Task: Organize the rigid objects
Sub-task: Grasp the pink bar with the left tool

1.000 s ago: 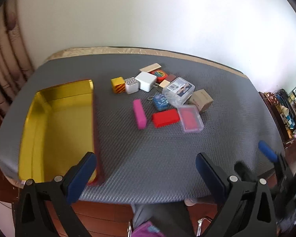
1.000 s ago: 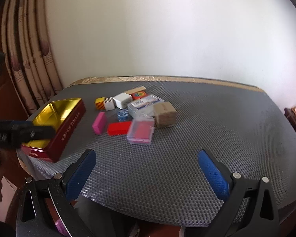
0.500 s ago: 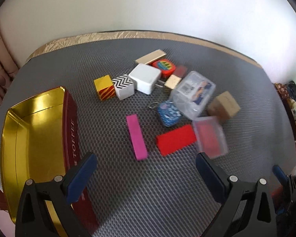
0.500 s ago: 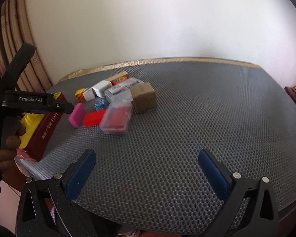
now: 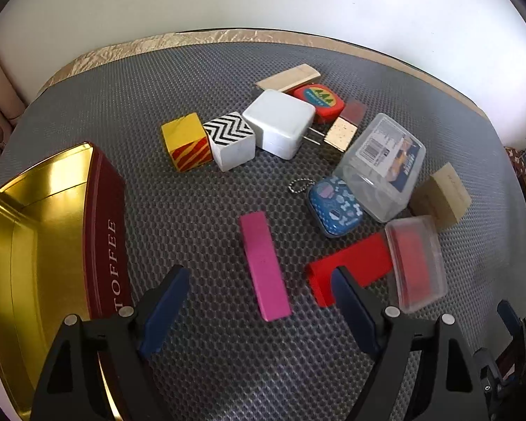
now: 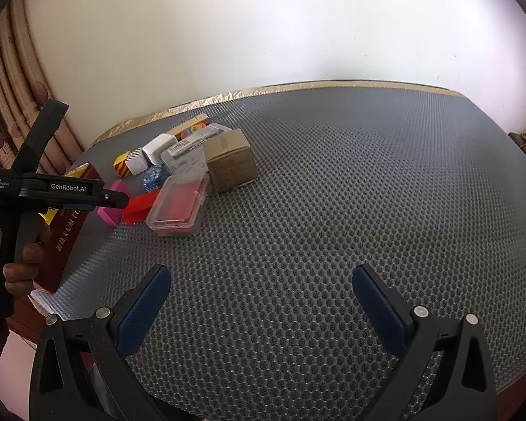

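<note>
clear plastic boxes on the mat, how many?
2. One with a printed label lies tilted in the pile, resting on the blue keychain tin. One holding something red sits at the near end, beside the red block. Others may be hidden.

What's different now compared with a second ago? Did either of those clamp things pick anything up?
Nothing has been picked up. The left gripper has come down over the pink block, and its jaws are closing with the block's near end between them, not yet pressed. The right gripper has dropped a little over the bare grey mat and stays open. The blocks, boxes and toffee tin lie as before.
</note>
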`<move>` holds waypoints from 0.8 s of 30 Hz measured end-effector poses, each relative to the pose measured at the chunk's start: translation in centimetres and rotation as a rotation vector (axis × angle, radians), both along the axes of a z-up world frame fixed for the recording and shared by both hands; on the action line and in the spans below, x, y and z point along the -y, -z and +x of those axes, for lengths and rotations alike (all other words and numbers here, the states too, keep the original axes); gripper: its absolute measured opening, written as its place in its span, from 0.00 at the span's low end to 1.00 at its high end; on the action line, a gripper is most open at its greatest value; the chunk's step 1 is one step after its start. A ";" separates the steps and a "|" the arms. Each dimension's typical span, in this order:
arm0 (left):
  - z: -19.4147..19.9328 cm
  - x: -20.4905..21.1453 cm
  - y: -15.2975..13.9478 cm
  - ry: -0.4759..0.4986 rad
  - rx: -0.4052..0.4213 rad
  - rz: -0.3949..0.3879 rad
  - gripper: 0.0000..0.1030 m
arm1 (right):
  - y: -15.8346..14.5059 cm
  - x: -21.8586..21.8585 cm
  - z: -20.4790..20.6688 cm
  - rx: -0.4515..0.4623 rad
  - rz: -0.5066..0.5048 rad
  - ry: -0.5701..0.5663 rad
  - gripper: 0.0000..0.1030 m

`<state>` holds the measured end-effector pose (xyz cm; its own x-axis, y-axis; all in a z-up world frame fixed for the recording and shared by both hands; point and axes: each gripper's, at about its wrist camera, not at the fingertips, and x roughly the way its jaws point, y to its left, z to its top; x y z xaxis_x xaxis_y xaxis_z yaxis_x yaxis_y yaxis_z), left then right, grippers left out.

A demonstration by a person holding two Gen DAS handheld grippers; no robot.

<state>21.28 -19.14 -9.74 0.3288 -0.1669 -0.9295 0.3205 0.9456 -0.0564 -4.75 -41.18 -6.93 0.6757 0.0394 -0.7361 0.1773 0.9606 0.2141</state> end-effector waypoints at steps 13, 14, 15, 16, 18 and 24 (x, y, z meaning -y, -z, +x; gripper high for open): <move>1.4 -0.3 0.2 -0.013 -0.048 -0.083 0.40 | 0.6 -0.2 0.6 -0.014 0.006 0.001 1.00; 1.3 -0.1 0.2 -0.009 -0.049 -0.085 0.35 | 0.6 -0.2 0.6 -0.015 0.007 0.002 1.00; 1.3 0.0 0.2 -0.004 -0.049 -0.083 0.31 | 0.7 -0.2 0.7 -0.015 0.007 0.002 1.00; 1.4 0.1 0.1 -0.003 -0.048 -0.079 0.31 | 0.7 -0.3 0.8 -0.016 0.007 0.003 1.00; 1.6 0.3 0.2 -0.001 -0.055 -0.097 0.30 | 0.7 -0.2 0.8 -0.016 0.007 0.003 1.00; 2.2 -0.9 1.0 -0.040 -0.098 -0.153 0.15 | 1.0 0.2 0.9 -0.023 0.010 -0.004 1.00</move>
